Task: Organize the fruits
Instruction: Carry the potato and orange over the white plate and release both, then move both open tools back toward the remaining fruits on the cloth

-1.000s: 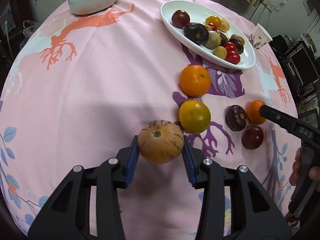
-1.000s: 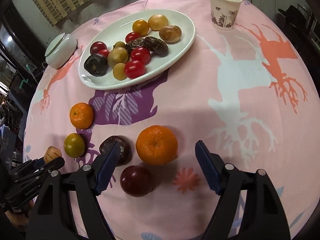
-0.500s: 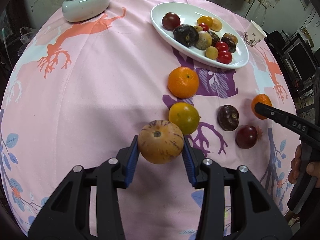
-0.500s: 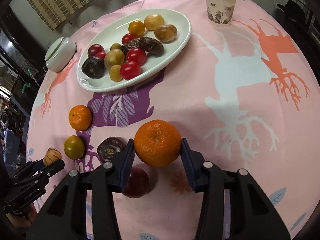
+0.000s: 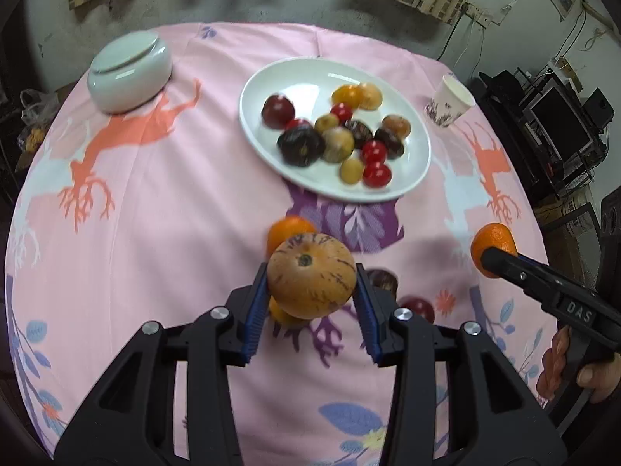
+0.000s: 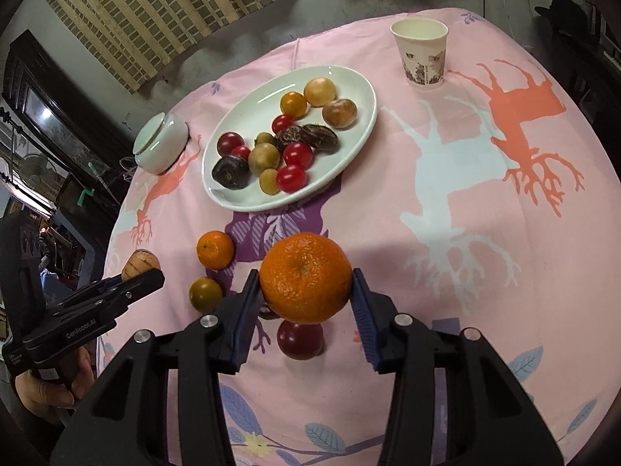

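Fruit held in both grippers, lifted off the pink printed tablecloth (image 6: 388,202) — left gripper (image 5: 311,291) clamped on a tan purple-streaked round fruit (image 5: 311,280), right gripper (image 6: 305,291) on a large orange mandarin (image 6: 305,277) — with the white oval plate (image 6: 361,116) ahead of both sets of fingers, the left seemingly nearer.

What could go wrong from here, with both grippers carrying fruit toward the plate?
The white plate is already crowded, so the striped fruit in the left gripper or the orange in the right gripper could knock the cherry tomatoes off when set down. Both round fruits are pinched only at their sides and might slip. The two grippers could collide if both head for the plate.
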Demonstrator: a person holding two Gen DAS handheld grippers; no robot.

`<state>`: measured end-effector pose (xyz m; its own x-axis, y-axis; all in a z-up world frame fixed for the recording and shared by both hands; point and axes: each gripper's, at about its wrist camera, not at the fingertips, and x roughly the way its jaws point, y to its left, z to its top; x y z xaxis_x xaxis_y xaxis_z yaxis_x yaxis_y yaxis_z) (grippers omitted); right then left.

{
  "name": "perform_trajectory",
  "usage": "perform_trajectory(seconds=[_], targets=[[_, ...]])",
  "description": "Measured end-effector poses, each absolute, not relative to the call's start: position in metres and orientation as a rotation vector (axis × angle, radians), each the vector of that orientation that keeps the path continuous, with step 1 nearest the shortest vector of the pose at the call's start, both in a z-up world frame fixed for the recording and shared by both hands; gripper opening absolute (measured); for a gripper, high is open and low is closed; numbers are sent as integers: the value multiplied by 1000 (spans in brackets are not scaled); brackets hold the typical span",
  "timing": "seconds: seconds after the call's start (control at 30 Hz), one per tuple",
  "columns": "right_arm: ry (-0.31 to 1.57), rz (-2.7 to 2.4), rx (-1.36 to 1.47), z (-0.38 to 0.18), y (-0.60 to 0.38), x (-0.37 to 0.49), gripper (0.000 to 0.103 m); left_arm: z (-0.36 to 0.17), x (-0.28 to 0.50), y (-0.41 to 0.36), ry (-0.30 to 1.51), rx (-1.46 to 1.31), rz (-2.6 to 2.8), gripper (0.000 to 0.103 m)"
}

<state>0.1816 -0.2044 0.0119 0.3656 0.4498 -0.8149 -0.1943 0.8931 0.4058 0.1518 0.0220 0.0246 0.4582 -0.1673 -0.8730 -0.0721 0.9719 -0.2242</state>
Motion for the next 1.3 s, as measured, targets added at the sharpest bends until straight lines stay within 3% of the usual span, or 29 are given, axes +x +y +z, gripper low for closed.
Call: perform_trajectory(seconds=[0.27, 0.83, 0.87, 0.9, 0.97, 1.3], targets=[[1034, 466, 302, 37, -184, 235, 46, 42, 214, 10, 1056, -239, -75, 42], [1090, 382, 367, -15, -147, 340, 48, -4, 313, 20, 1102, -247, 17, 43], [1095, 370, 382, -17, -148, 343, 48, -2, 314, 21, 1091, -242, 31, 46], [1097, 360, 395, -17, -149, 343, 59, 1, 314, 22, 1073, -231, 54, 67], [1049, 356, 477, -11, -159, 340, 77, 11, 311, 24, 1018, -182, 123, 92], [1079, 370, 451, -2, -188, 299, 77, 30, 263, 51, 1002, -168, 171, 93]])
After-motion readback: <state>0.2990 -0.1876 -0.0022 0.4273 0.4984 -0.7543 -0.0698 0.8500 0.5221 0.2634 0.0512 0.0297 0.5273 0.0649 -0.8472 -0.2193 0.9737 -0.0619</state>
